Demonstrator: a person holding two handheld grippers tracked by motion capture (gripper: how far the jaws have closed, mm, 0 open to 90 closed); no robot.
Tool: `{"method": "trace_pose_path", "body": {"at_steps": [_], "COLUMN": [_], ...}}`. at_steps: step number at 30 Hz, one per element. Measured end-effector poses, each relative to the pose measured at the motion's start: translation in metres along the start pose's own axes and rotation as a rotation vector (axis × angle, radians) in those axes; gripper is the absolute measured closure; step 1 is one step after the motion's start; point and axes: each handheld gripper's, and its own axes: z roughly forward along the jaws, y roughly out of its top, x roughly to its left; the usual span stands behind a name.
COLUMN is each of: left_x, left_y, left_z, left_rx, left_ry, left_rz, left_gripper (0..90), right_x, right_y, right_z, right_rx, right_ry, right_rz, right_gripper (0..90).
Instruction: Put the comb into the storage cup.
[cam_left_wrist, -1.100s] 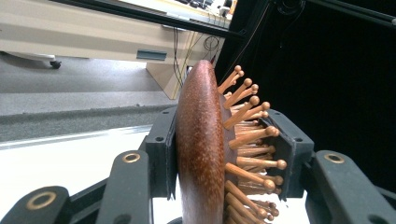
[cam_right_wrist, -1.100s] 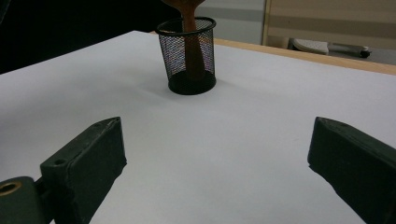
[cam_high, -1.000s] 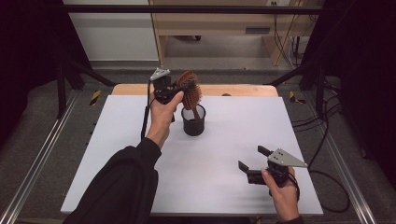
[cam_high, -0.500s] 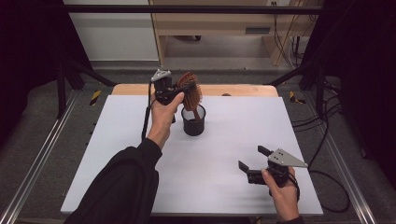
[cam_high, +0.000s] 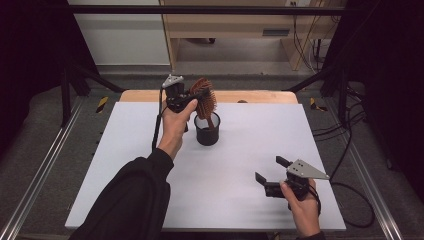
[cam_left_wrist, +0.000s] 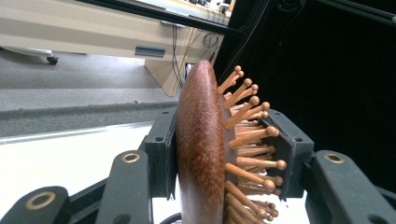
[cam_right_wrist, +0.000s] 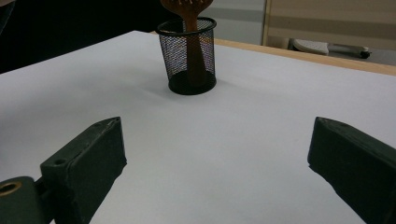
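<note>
A brown wooden hairbrush (cam_high: 207, 104) stands head-up, its handle down inside a black mesh cup (cam_high: 207, 134) at the back middle of the white table. My left gripper (cam_high: 197, 96) is shut on the brush head. In the left gripper view one pad (cam_left_wrist: 161, 149) lies against the smooth back of the brush (cam_left_wrist: 201, 154), and the other pad (cam_left_wrist: 290, 154) presses on the bristle tips. My right gripper (cam_high: 270, 169) stands open near the front right, nothing between its jaws. The right gripper view (cam_right_wrist: 215, 129) faces the cup (cam_right_wrist: 192, 70) and the brush (cam_right_wrist: 187, 9) across bare table.
The white table top (cam_high: 125, 150) has a wooden strip (cam_high: 260, 96) along its far edge. Metal rails run along both sides. A black cable (cam_high: 157, 130) hangs from the left gripper. A wooden desk (cam_high: 235, 30) stands on the floor beyond.
</note>
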Motion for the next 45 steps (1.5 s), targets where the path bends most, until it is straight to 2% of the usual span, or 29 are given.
{"method": "trace_pose_path", "body": {"at_steps": [23,45], "left_x": [0.004,0.016], "left_y": [-0.001,-0.001], "left_z": [0.002,0.001], "left_rx": [-0.001,0.017], "left_ry": [-0.004,0.006], "left_rz": [0.001,0.011], "left_gripper": [50.2,48.2], "right_x": [0.000,0.001], "right_y": [0.000,-0.001], "right_z": [0.001,0.001], "right_rx": [0.004,0.007], "right_ry": [0.007,0.008], "right_rz": [-0.002,-0.003], "right_gripper": [4.4,4.4]}}
